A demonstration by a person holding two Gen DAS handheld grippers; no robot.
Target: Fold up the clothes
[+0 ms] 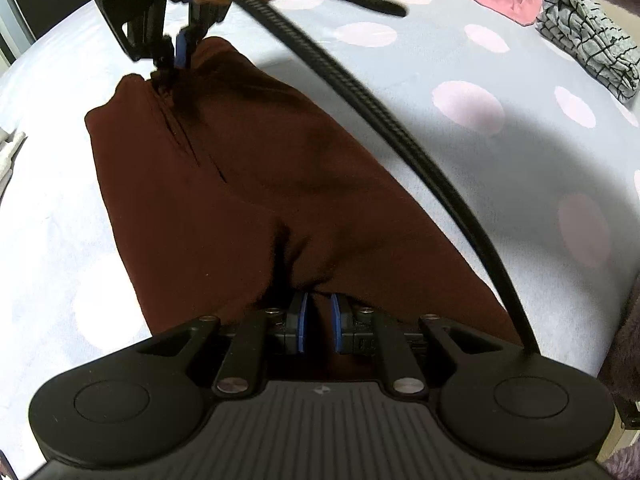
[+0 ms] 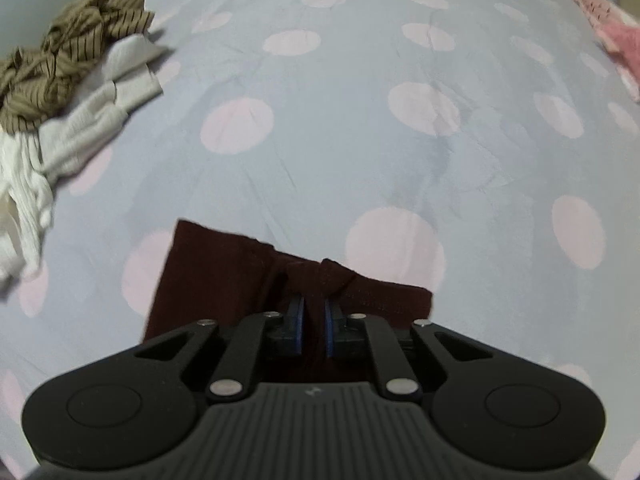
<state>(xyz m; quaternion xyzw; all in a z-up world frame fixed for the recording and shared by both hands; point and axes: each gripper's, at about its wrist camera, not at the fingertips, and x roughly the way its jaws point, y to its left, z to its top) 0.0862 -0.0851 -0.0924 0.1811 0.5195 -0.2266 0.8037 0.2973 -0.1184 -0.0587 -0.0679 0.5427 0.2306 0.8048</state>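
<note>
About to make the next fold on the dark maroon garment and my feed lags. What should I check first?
1. Left hand-held gripper pinching the dark maroon knit garment: ok.
2. Right hand-held gripper pinching its far end: ok.
3. Garment flat between grips: not ok, bunched at both pinches.
4. Black braided cable clear of the cloth: not ok, arcs over it.
5. Polka-dot bedsheet ahead free: ok.

Dark maroon garment (image 1: pixel 248 184), stretched and creased over the dotted sheet, pinched at both ends.
</note>
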